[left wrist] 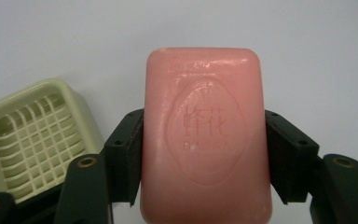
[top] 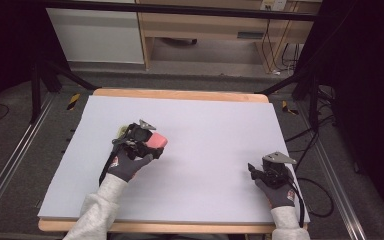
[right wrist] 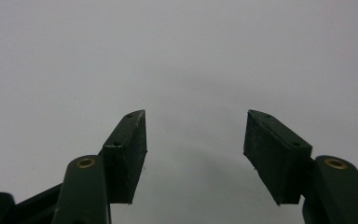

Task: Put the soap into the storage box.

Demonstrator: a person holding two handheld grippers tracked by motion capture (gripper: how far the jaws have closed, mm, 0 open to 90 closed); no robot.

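Left tool (left wrist: 204,158) clamps pink soap bar (left wrist: 205,135), length running along jaws.

Pink soap bar (left wrist: 205,140): embossed characters "蜂花"; Latin line beneath illegible.

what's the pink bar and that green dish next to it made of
The pink bar looks like solid soap: a waxy, faintly glossy surface with an embossed oval stamp and softly rounded corners. The pale green soap dish looks like moulded plastic, smooth and slightly shiny, with a thin grid drain insert inside. Neither can be confirmed by look alone.
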